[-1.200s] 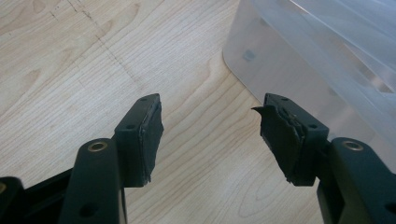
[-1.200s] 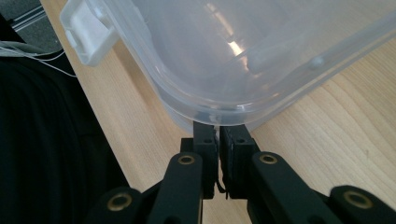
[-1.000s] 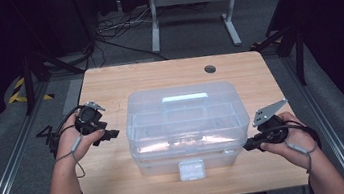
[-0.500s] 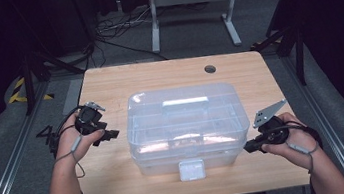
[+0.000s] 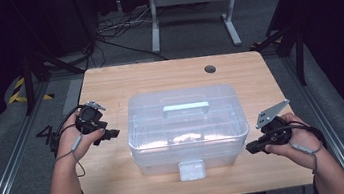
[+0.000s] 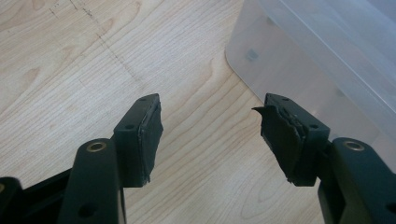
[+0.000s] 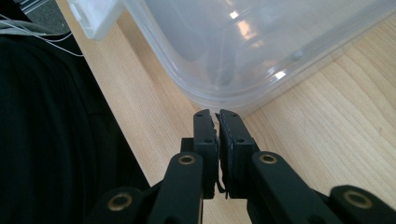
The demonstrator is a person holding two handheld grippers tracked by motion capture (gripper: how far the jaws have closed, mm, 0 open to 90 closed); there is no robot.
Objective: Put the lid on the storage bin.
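Overhead, one clear lidded box (image 5: 186,128) sits mid-table (image 5: 108,85), with one handle (image 5: 185,107) on its lid and one white latch (image 5: 191,169) at the near edge. Two hands show, each holding one gripper: the left gripper (image 5: 112,133) just beside the box's left side, the right gripper (image 5: 250,148) near its right front corner. One dark round hole (image 5: 210,68) marks the far tabletop. The box's contents are too hazy to make out, and no writing is legible.

Next, the left gripper view: its two jaws stand spread with bare wood between them; the box is cut off at upper right.

Lastly, the right gripper view: its jaws are clenched together on nothing, tips just short of the box's rounded corner.
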